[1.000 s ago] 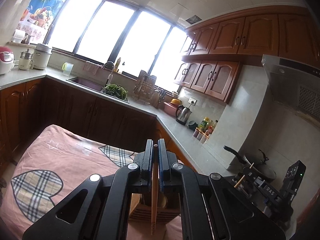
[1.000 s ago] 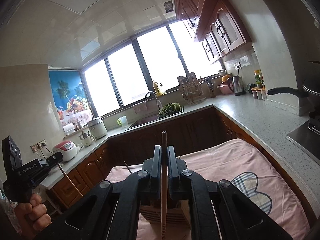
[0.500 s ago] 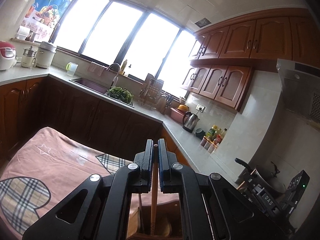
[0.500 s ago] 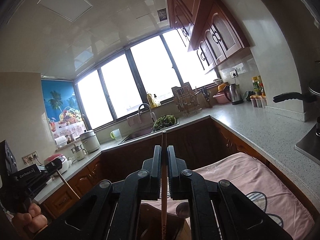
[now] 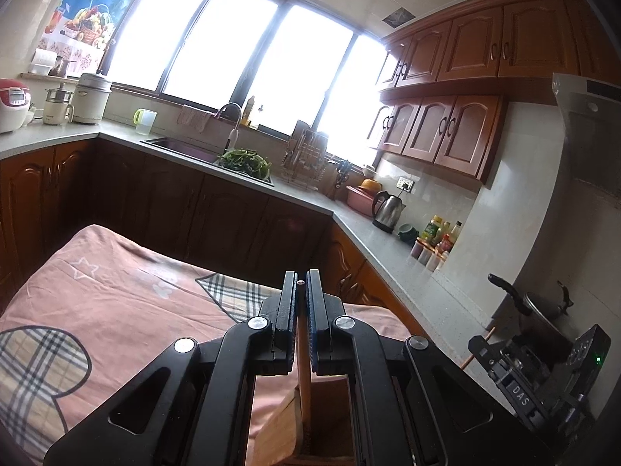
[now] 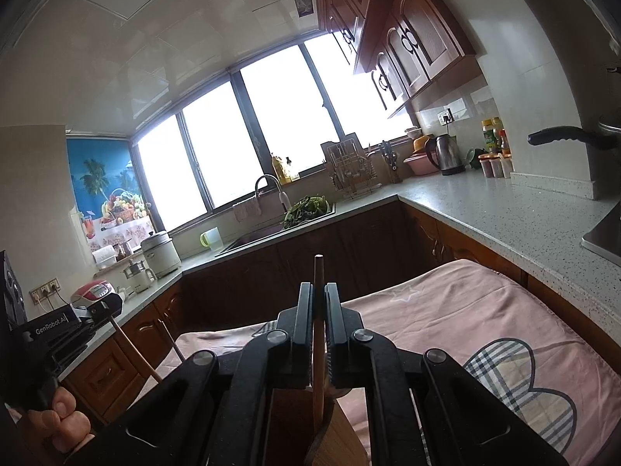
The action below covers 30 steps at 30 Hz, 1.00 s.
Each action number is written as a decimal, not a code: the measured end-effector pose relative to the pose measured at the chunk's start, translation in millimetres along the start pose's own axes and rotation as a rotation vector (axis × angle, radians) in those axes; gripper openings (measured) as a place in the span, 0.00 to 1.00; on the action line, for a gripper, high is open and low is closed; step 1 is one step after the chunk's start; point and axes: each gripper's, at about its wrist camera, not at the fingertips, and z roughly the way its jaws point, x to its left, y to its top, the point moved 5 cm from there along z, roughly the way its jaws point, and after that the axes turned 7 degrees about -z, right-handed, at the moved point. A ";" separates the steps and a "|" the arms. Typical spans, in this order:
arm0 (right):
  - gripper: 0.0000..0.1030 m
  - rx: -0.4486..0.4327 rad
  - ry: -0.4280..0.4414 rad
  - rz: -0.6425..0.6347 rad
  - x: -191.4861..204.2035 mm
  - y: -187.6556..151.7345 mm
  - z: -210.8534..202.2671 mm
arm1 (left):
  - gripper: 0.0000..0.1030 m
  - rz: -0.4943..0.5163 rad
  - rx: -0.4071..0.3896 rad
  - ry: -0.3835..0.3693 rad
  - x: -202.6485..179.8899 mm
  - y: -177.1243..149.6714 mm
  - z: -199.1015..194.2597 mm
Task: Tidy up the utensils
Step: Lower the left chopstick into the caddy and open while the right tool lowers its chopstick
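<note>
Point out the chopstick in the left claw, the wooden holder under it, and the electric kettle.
chopstick (image 5: pixel 304 384), left wrist view, on its shaft below the claw.
wooden holder (image 5: pixel 280 433), left wrist view, on its slatted wall.
electric kettle (image 5: pixel 389 212), left wrist view, on its steel body.

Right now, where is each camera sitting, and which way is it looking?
Left wrist view: sits on the left tongs, looking along them over the pink cloth to the sink and window; its tongs pinch a chopstick above the wooden holder.
Right wrist view: sits on the right tongs, facing the same sink; its tongs pinch another chopstick, and the left hand shows.
Both share the cloth, sink, window and kettle.
</note>
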 end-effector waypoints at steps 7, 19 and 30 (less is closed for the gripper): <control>0.05 0.053 0.005 -0.013 3.1 -17.5 9.2 | 0.05 0.030 0.082 0.011 1.7 -27.6 19.1; 0.10 0.090 0.017 0.013 0.3 -16.5 11.4 | 0.11 0.055 0.121 0.023 -2.8 -29.8 20.3; 0.60 0.083 0.031 0.071 -7.8 -10.3 -6.3 | 0.72 0.041 0.116 0.021 -1.2 -27.7 -1.1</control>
